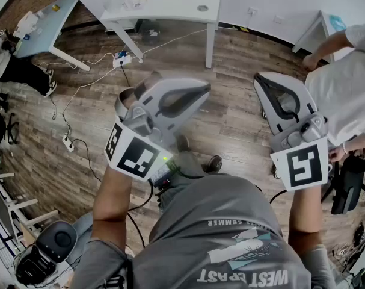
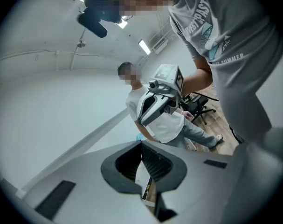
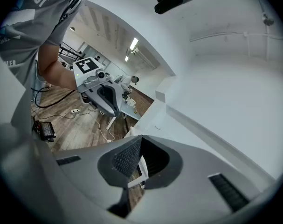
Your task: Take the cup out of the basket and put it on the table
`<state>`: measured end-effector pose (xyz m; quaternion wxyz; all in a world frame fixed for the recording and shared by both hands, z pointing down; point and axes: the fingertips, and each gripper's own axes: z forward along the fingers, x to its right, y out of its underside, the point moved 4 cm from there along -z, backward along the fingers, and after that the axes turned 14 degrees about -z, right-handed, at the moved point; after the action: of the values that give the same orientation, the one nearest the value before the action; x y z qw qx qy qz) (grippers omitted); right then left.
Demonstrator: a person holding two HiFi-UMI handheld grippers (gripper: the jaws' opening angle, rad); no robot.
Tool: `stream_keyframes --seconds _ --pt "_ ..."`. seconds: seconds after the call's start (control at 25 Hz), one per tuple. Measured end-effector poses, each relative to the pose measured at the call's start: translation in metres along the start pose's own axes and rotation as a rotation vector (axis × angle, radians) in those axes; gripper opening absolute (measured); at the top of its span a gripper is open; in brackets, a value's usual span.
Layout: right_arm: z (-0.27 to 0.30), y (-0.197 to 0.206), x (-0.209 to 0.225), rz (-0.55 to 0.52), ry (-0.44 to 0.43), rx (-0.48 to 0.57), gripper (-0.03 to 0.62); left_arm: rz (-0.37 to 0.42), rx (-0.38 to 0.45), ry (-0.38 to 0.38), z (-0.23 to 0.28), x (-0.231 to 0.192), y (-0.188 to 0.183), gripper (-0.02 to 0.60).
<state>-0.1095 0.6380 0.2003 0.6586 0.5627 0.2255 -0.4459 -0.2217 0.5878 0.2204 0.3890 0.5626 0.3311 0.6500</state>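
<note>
No cup and no basket appear in any view. In the head view, both hands hold the grippers up over a wooden floor point(image 1: 230, 119). My left gripper point(image 1: 194, 92) is shut with nothing between its jaws, and its marker cube point(image 1: 136, 155) faces the camera. My right gripper point(image 1: 266, 83) is also shut and empty. In the left gripper view, the left gripper point(image 2: 142, 146) has its jaw tips meeting, and the right gripper point(image 2: 155, 104) floats beyond it. In the right gripper view, the right gripper point(image 3: 140, 143) is likewise closed, with the left gripper point(image 3: 101, 94) further off.
A white table point(image 1: 164, 5) stands at the top of the head view, with a power strip and cables point(image 1: 123, 59) on the floor before it. Another person in a white shirt point(image 1: 344, 83) stands at the right beside a black chair point(image 1: 350, 185).
</note>
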Motion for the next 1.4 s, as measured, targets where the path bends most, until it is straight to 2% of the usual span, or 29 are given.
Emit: stream_keyframes --seconds 0.32,0.72,0.8,0.92,1.0,1.28,1.4 --pt "0.021 -0.009 0.002 -0.002 -0.009 -0.010 0.011 -0.002 0.005 -0.008 -0.013 -0.019 0.009 0.011" --pt "0.079 -0.012 0.017 0.021 0.007 -0.056 0.011 -0.005 0.034 0.016 -0.023 -0.077 0.042 0.011" --pt "0.092 -0.012 0.023 0.050 0.020 -0.052 0.011 -0.004 0.040 0.023 -0.025 -0.091 0.050 0.011" --pt "0.110 -0.012 0.029 0.167 0.068 -0.046 0.011 0.000 0.057 0.032 -0.029 -0.112 0.063 0.011" --pt "0.122 -0.014 0.033 0.202 0.090 -0.054 0.011 0.000 0.071 0.036 -0.033 -0.126 0.071 0.011" --pt "0.158 -0.027 0.044 0.165 0.109 -0.106 0.011 0.000 0.114 0.054 -0.043 -0.164 0.091 0.010" --pt "0.165 -0.021 0.049 0.164 0.097 -0.132 0.011 -0.016 0.124 0.051 -0.038 -0.174 0.097 0.011"
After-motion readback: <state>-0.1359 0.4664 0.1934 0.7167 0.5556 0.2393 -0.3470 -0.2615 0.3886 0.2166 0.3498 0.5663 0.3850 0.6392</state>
